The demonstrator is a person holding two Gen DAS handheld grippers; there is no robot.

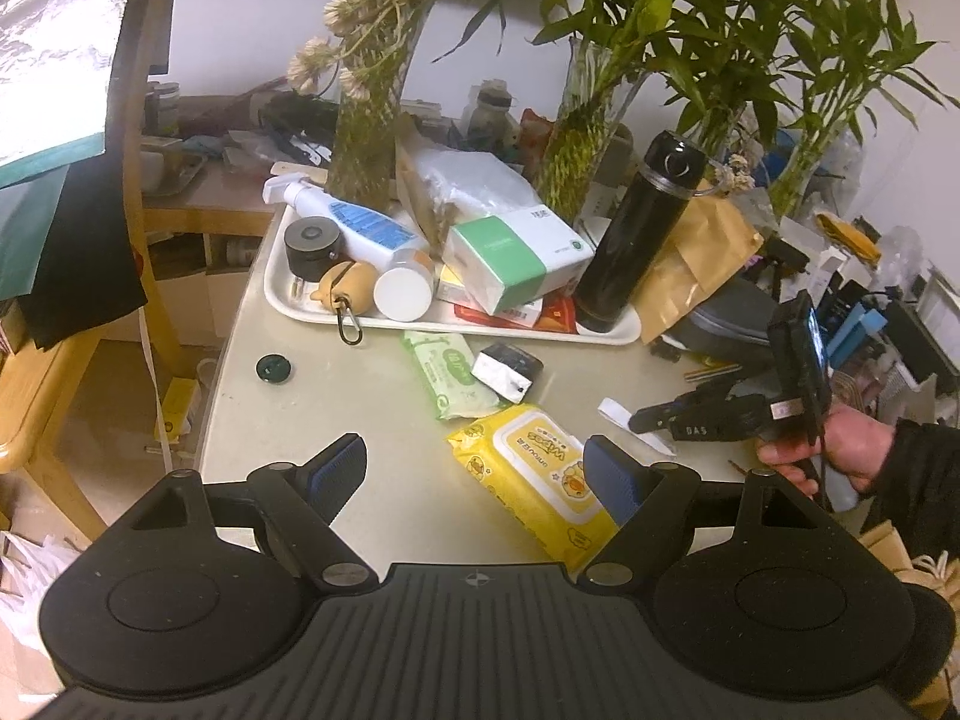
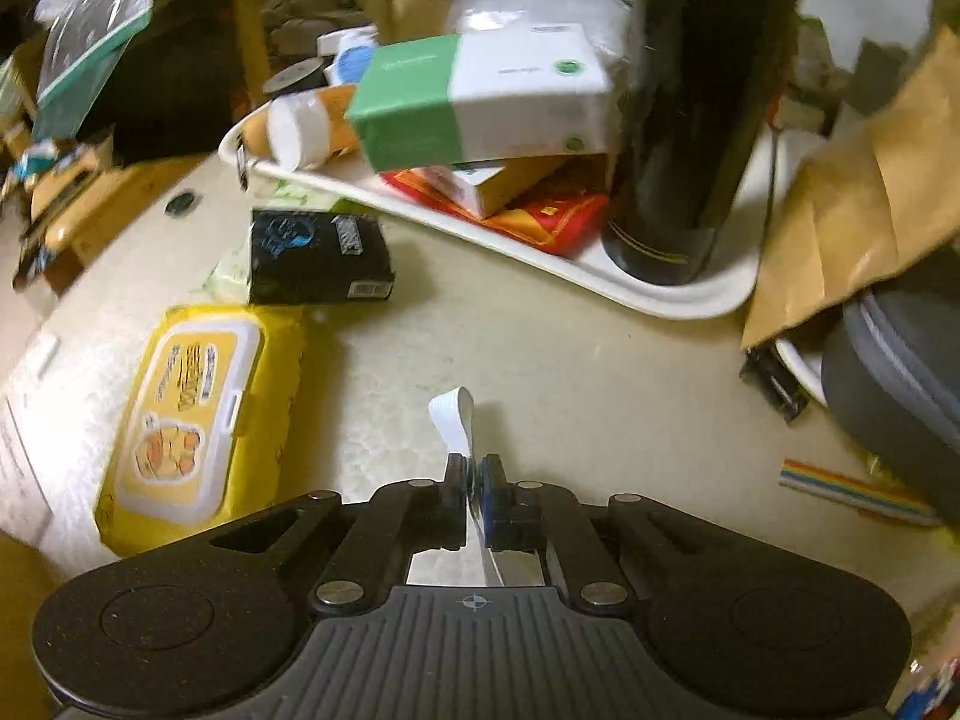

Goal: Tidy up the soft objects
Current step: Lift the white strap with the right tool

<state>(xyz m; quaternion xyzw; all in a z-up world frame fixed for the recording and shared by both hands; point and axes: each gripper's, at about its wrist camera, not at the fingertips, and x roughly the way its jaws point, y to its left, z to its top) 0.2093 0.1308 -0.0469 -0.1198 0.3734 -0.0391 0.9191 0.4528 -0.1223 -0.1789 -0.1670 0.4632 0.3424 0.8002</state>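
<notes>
The right hand-held gripper (image 2: 473, 474) is pinching a thin white strip (image 2: 453, 420), possibly paper, above the bench (image 2: 540, 360); the left hand-held gripper (image 1: 477, 468) is hanging open over the yellow wipes pack (image 1: 534, 474), probably next.

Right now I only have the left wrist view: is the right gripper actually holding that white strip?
Observer: Yes. The right gripper is shut on the white strip, whose free end curls up ahead of the jaws.
Operator: Is it gripped at the very end?
Observer: No, a tail of it runs back behind the pads.
Operator: What's on top of the black box?
Observer: The black box has blue print facing up and a barcode on its near side.
</notes>
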